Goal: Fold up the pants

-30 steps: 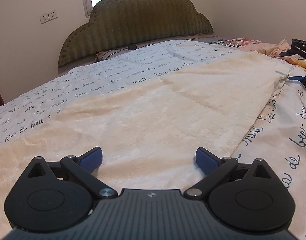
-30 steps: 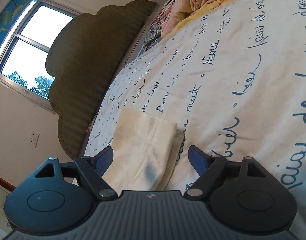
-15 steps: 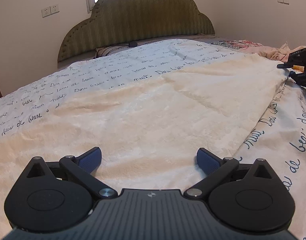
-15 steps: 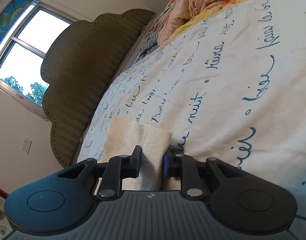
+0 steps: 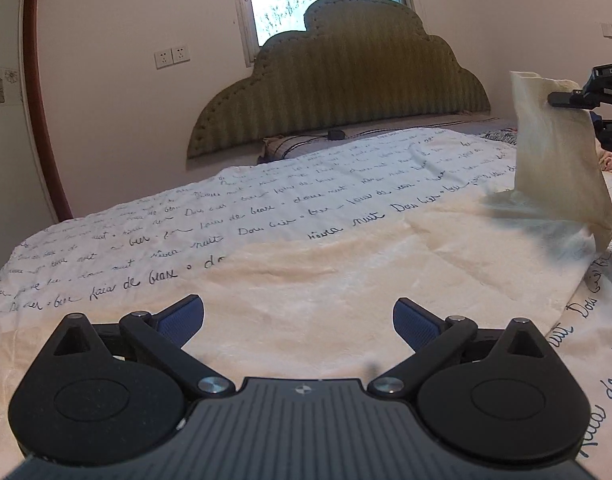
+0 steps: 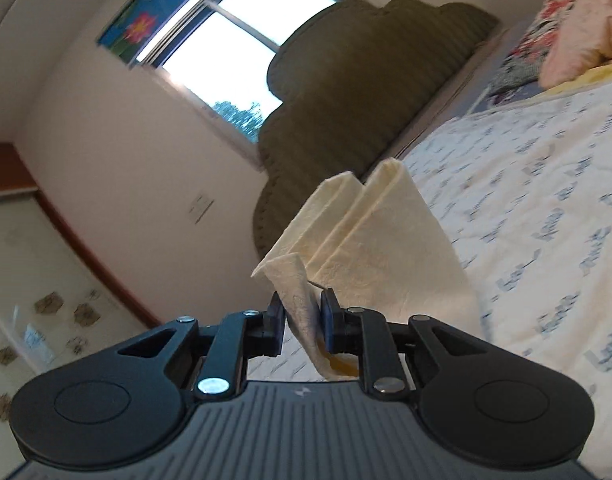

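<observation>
Lifted clear of the bed since a moment ago, one end of the cream pants (image 6: pixel 370 240) now hangs in the air, pinched between the jaws of the right gripper (image 6: pixel 302 322), which half a second back had only just clamped onto the cloth as it lay flat. Those jaws are clenched on a bunched, folded corner of the fabric, and several layers fan upward and away from the blue pads (image 6: pixel 328 320). Beyond the raised cloth stand the dark green scalloped headboard (image 6: pixel 366 92) and a bright window (image 6: pixel 225 40), with the script-printed bedsheet (image 6: pixel 546 208) stretching off to the right and a heap of pink and floral bedding (image 6: pixel 578 40) at the far corner.

From the left wrist view, the left gripper (image 5: pixel 298 322) hovers low over the pants (image 5: pixel 346 280), its jaws spread wide and holding nothing, the fabric lying between and beneath the blue fingertips (image 5: pixel 181 320). The rest of the garment lies spread flat across the bedsheet (image 5: pixel 185 216), running away to the right, where its far end rises in a steep, upright flap from the bed to the right gripper (image 5: pixel 586 98) seen at the frame's edge. The sheet's handwritten lettering shows along both sides of the cream cloth. Behind it, the headboard (image 5: pixel 346 80) sits against a pale wall under the window (image 5: pixel 289 0), with a pair of wall sockets (image 5: pixel 171 56) to its left.
</observation>
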Motion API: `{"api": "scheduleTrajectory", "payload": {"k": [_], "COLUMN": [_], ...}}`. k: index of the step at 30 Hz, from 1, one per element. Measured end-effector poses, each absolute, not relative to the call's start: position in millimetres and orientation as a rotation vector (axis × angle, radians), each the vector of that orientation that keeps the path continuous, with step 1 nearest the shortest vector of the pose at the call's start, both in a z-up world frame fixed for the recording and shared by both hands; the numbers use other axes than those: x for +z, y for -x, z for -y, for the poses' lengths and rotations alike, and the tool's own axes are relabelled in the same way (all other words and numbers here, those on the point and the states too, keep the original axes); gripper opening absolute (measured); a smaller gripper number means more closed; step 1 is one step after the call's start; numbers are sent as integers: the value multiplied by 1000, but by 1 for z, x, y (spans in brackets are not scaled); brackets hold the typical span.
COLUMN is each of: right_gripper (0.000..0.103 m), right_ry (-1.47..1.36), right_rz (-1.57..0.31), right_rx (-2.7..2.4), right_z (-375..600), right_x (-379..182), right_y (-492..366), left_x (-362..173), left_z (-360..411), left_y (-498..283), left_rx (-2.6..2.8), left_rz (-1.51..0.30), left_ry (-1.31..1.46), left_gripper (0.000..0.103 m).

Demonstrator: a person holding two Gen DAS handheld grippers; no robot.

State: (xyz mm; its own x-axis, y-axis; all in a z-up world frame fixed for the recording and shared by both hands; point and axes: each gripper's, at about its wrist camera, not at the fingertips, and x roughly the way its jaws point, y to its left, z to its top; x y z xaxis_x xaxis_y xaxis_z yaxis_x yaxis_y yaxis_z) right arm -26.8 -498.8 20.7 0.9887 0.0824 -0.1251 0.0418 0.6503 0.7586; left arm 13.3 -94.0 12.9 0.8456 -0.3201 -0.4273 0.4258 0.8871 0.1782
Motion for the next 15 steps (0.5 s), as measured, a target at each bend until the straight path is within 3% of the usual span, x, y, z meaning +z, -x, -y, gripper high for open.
{"api": "scheduleTrajectory", "payload": {"k": [15], "right_gripper": [18], "right_ry": [-507], "right_rz": [-559], "right_rx": [358], "right_z": [303], "right_x": [-23], "right_y": [-31], "left_x": [6], "left_z": [76], "left_y": [-14], "left_rx": [-346], "left_rz": [-470], "left_ry": [-255], "left_gripper": [102]}}
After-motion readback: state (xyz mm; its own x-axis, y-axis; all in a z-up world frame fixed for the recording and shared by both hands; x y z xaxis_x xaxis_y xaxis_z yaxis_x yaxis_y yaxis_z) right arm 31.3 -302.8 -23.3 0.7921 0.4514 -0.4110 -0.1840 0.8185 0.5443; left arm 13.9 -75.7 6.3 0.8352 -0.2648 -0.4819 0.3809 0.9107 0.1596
